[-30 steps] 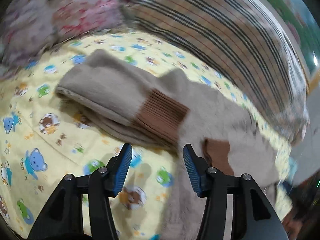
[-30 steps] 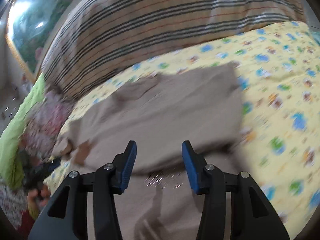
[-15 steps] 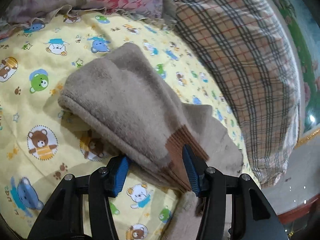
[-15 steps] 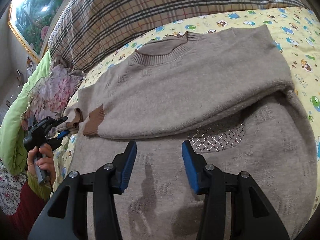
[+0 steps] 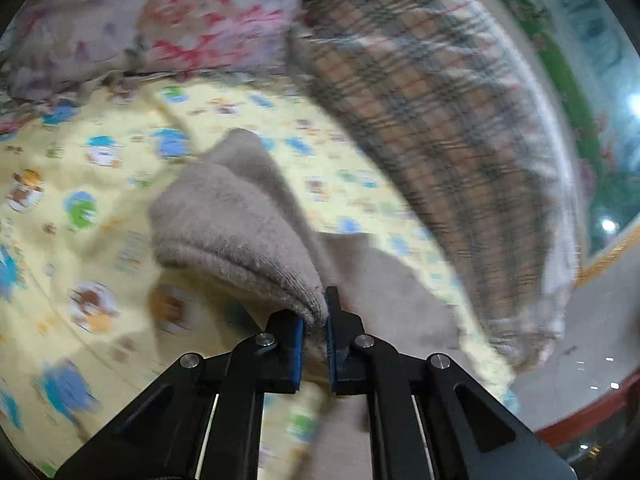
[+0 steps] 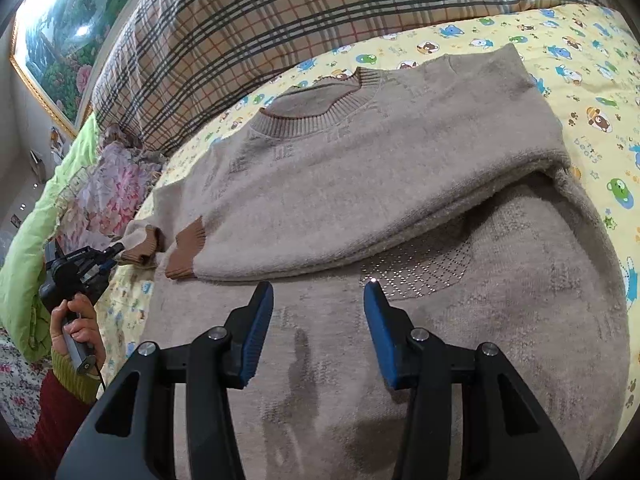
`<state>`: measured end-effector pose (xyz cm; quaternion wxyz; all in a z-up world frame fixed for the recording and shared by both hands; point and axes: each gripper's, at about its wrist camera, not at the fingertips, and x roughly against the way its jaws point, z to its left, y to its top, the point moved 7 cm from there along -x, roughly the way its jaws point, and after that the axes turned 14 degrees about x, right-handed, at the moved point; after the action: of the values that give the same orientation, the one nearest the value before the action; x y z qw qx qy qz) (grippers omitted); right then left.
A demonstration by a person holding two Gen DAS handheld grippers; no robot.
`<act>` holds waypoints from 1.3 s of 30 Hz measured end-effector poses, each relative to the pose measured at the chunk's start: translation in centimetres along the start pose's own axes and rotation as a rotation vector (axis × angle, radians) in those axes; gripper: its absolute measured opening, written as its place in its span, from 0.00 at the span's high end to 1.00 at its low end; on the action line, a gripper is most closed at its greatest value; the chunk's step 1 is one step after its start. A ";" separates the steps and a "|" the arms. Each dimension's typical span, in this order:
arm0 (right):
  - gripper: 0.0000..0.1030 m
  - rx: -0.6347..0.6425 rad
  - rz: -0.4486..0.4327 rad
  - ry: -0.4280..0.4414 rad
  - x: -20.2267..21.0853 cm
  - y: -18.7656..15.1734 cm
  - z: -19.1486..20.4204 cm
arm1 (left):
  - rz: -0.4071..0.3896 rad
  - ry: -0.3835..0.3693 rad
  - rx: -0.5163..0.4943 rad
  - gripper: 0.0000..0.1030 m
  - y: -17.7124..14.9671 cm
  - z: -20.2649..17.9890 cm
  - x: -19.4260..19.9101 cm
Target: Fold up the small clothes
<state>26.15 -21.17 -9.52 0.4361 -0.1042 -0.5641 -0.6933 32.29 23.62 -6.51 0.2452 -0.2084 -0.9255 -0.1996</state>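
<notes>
Now, left wrist view: the left gripper point(image 5: 316, 332) has its blue pads clamped on the end of the beige knitted sweater sleeve point(image 5: 236, 236), whose fuzzy fabric bunches between the jaws.
Sleeve position: it rises off the yellow bear-print bedsheet point(image 5: 80, 240) toward the gripper, with the plaid pillow point(image 5: 440, 112) and the floral bedding point(image 5: 160, 20) behind; the picture is blurred.
Sleeve axis: its length runs from the pinched end up and left, away from the camera.

Right wrist view: the right gripper point(image 6: 318, 320) hovers with its jaws apart and nothing between them, over the lower body of the beige knitted sweater point(image 6: 380, 184).
Sweater position: it lies flat on the sheet, ribbed neckline point(image 6: 320, 116) toward the plaid pillow, hem toward the camera; its long axis runs from near to far.
Folded sleeve: one sleeve lies across the chest, its brown cuff point(image 6: 186, 252) pointing left, beside the second brown cuff point(image 6: 142, 248) at the sweater's left edge.
Left side: the person's hand point(image 6: 78, 328) holds the other tool at the bed edge, close to that second cuff.

Doing the step well: I judge the sleeve fold is under way; carry the pinched sleeve low across the chest, keep it parallel to the first, and use the free gripper to pin the body so it does not drag.
</notes>
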 end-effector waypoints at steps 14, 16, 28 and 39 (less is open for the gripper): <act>0.53 -0.137 -0.110 0.015 4.0 0.0 -3.4 | 0.308 -0.317 -0.223 0.93 -18.3 -18.2 -6.2; 0.53 -0.165 -0.132 0.007 4.8 -0.2 -4.4 | 0.349 -0.298 -0.237 0.93 -20.9 -18.1 -8.1; 0.53 -0.198 -0.165 -0.005 6.0 0.6 -6.4 | 0.532 -0.080 -0.308 0.72 -28.4 -11.2 -12.7; 0.53 -0.079 -0.040 -0.025 -0.5 5.3 -5.6 | 0.199 0.242 -0.539 0.45 -16.7 -2.4 -3.5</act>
<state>32.24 -25.72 -8.07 0.4105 -0.1187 -0.5438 -0.7223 27.92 7.53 -10.95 0.3079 -0.3301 -0.7786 -0.4360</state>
